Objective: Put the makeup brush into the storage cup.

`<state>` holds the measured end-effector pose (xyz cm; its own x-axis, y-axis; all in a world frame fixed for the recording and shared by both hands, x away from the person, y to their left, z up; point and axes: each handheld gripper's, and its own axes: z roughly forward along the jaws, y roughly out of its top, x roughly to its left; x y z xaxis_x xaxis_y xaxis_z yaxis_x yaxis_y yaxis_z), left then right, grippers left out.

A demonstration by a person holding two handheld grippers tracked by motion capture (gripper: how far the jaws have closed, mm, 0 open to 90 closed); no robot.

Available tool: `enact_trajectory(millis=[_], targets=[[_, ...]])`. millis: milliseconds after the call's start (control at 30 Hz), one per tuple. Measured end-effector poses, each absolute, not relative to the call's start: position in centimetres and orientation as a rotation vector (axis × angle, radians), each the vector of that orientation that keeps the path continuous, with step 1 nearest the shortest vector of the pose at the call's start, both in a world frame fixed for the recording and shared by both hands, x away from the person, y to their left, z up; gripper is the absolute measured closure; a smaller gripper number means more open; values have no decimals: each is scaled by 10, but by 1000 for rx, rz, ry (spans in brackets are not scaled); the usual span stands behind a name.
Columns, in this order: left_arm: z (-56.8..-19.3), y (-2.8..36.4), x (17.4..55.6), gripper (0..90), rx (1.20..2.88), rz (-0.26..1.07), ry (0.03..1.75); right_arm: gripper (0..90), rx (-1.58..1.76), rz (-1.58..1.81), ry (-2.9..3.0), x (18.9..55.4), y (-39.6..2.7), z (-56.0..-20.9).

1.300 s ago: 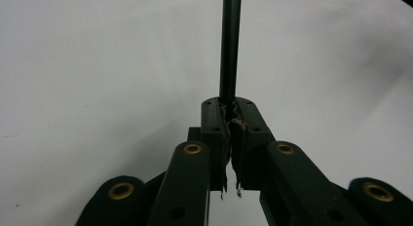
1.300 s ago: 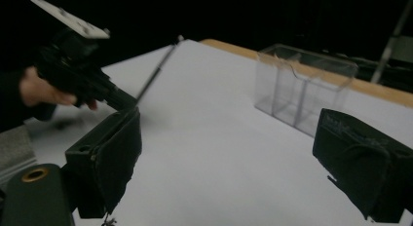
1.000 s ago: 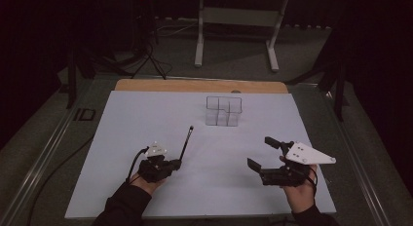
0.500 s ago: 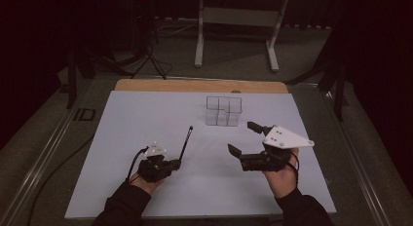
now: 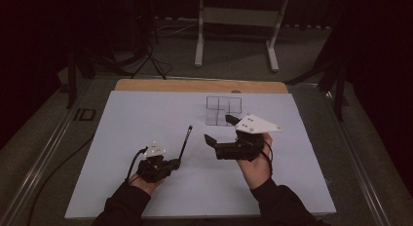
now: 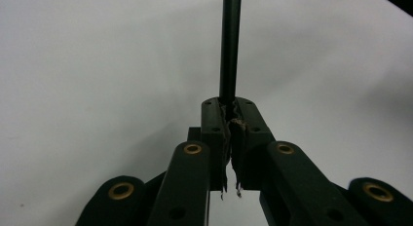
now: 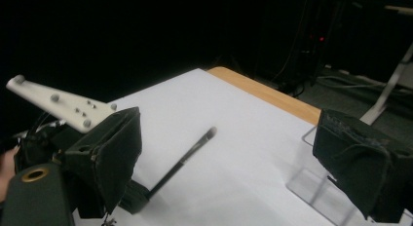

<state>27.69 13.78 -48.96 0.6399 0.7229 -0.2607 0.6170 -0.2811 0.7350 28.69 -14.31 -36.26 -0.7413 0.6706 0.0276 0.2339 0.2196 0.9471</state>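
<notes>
A thin black stick [image 5: 185,141] with a paler tip slants up and away from my left gripper [image 5: 174,162], which rests low on the white sheet [image 5: 136,119]. In the left gripper view the jaws are pressed together on the stick [image 6: 230,46], so the left gripper [image 6: 231,121] is shut on its near end. My right gripper [image 5: 219,129] hovers to the right of the stick, open wide, with nothing between its pads. From the right gripper [image 7: 234,162] the stick [image 7: 187,158] lies ahead between the two pads, and the left gripper's white plate [image 7: 58,105] shows at the left.
A clear plastic box with compartments [image 5: 223,110] stands on the sheet just beyond the right gripper, also at the right edge [image 7: 316,187]. A wooden strip [image 5: 195,85] borders the far side. A small black item [image 5: 84,114] lies off the sheet's left edge.
The right gripper has swung left and slightly up, from the sheet's right side to beside the stick, staying open. The left gripper and stick have not moved.
</notes>
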Motion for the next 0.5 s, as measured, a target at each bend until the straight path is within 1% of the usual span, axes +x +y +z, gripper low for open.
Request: enact_trajectory(millis=[300, 500], targets=[[-490, 138, 277, 858, 1985, 156, 1051, 99, 950, 1569, 2147, 308, -112, -370], [-490, 139, 277, 858, 1978, 165, 1057, 99, 1090, 1553, 2116, 316, -92, -378]])
